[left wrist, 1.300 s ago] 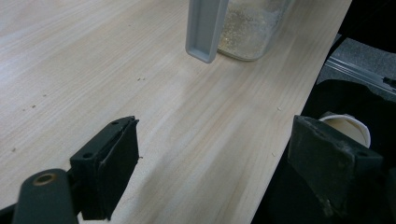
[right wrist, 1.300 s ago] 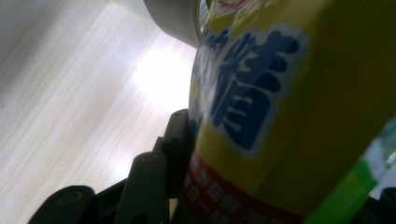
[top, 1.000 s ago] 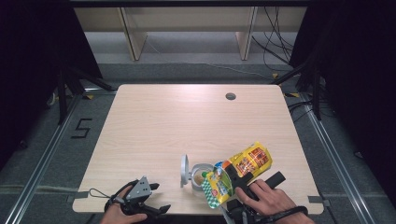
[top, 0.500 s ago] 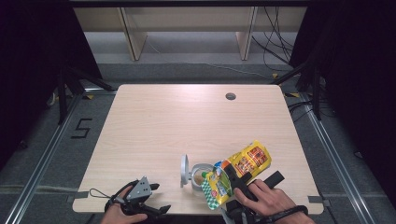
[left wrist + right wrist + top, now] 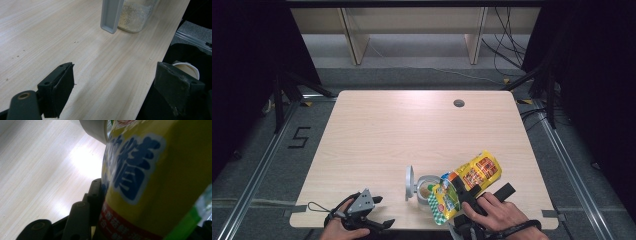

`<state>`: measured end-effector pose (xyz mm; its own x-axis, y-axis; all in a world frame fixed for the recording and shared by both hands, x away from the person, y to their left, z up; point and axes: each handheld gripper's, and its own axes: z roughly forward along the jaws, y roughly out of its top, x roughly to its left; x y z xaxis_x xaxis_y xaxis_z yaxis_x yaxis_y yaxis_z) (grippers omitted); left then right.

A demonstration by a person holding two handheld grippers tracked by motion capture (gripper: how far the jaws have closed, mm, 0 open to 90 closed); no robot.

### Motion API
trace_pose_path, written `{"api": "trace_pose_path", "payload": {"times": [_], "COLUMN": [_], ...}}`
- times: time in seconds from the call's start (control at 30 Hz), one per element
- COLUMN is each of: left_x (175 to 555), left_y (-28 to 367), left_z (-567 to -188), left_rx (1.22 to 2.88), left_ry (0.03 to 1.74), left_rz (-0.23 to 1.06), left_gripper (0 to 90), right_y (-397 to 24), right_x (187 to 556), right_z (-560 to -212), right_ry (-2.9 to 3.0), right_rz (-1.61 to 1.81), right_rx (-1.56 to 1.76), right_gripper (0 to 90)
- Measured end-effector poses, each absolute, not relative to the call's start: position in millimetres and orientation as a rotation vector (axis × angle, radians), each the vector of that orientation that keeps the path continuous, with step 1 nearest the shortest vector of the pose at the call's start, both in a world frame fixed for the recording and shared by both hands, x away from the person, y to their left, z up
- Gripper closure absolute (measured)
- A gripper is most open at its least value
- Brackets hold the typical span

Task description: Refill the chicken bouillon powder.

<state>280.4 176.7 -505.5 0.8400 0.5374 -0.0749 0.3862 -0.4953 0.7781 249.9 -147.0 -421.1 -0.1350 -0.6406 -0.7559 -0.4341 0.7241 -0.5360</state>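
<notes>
- The left hand (image 5: 343,229) is at the near table edge and holds the left black two-jaw gripper with grey three-cornered plate (image 5: 377,212), its jaws wide apart with nothing between them.
- The right hand (image 5: 494,212) lies flat over the right black two-jaw gripper (image 5: 464,192), whose jaws clamp a yellow printed pouch (image 5: 469,177).

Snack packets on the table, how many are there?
1: a yellow packet clamped in the right gripper, tipped over the open jar near the front edge. None seems hidden.
</notes>
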Motion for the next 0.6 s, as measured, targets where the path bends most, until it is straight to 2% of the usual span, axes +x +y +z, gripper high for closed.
{"api": "trace_pose_path", "payload": {"times": [0.6], "left_x": [278.6], "left_y": [175.3], "left_z": [-505.9], "left_rx": [2.119], "left_ry": [0.714], "left_rz": [0.209], "left_gripper": [15.7], "right_y": [-146.4], "right_x": [249.1], "right_z": [-421.5], "right_ry": [1.748], "right_rz": [-0.249], "right_rx": [-0.870], "right_gripper": [64.7]}}
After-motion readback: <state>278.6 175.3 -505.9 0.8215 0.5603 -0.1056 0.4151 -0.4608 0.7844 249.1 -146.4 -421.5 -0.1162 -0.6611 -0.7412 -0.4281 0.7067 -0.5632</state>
